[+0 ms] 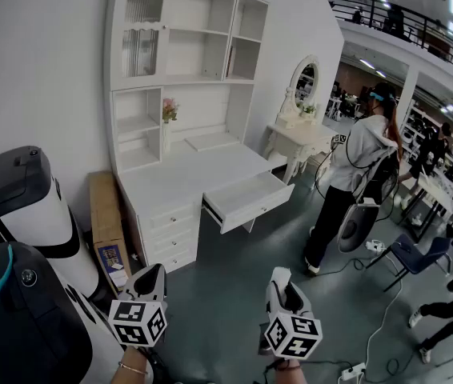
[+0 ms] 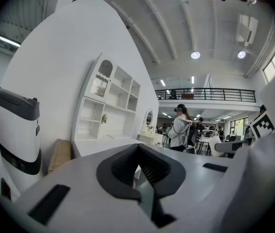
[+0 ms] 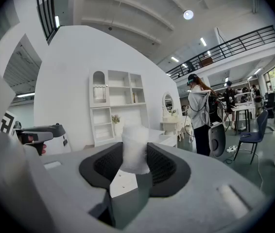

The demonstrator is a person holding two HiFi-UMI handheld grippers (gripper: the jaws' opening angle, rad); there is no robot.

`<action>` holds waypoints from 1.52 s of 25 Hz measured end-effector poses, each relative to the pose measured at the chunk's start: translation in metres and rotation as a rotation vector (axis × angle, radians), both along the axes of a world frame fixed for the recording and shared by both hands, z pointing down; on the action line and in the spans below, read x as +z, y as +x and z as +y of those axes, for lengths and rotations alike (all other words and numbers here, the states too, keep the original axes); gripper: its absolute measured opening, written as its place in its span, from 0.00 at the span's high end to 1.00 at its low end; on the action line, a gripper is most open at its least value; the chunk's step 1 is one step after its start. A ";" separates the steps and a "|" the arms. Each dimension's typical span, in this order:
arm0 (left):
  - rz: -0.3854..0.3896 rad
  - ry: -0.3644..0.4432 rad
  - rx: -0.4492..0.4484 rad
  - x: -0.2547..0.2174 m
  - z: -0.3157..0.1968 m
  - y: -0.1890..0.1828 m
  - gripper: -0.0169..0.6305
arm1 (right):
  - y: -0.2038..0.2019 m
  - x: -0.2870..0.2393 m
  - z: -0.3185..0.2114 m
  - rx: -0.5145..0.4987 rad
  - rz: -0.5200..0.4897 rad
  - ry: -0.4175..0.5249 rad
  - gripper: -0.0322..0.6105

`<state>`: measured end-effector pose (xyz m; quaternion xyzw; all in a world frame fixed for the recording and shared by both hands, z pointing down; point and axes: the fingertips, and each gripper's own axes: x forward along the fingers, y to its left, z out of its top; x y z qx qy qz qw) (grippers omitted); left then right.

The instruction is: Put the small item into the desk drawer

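Jaws of the right gripper [image 3: 135, 154] are clamped on the small item [image 3: 135, 148], a pale, fluffy white lump that stands upright between the dark ribbed pads and rises above them, in the right gripper view; beyond it stands the white table [image 3: 163, 140] with its tall shelf unit [image 3: 115, 98], and to the right of the table a person [image 3: 199, 115] in a light top stands with their back turned. From the left gripper view, the left gripper [image 2: 138, 168] has its jaws drawn almost together, with only a sliver of gap and nothing to be made out in it; the table lies ahead of it, a cardboard box [image 2: 60, 154] leans against the wall to the table's left, and a white and black machine [image 2: 16, 140] stands further left. Seen from the head view, both grippers are held low above the grey floor [image 1: 234, 302], well short of the table, and each points toward it. The table's drawer [image 1: 246, 201] hangs open on the front right. A vase of flowers [image 1: 168, 117] stands on the shelf unit at the back of the table, and a white dressing table [image 1: 298, 138] with an oval mirror sits to the table's right. The small item is well apart from the open drawer.
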<state>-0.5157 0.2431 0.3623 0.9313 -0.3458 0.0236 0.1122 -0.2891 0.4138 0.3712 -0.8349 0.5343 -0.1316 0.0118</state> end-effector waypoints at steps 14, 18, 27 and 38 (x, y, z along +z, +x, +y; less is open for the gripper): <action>0.004 -0.012 0.033 0.005 -0.012 -0.007 0.98 | -0.018 0.001 -0.015 -0.002 -0.023 0.029 0.70; 0.005 -0.013 0.040 0.007 -0.016 -0.006 0.98 | -0.018 0.005 -0.019 0.006 -0.030 0.024 0.70; 0.000 -0.061 0.043 0.028 -0.036 0.014 0.98 | 0.000 0.026 -0.024 0.034 -0.056 -0.007 0.70; 0.004 -0.048 0.023 0.022 -0.098 0.112 0.98 | 0.100 0.024 -0.090 0.015 -0.060 0.008 0.70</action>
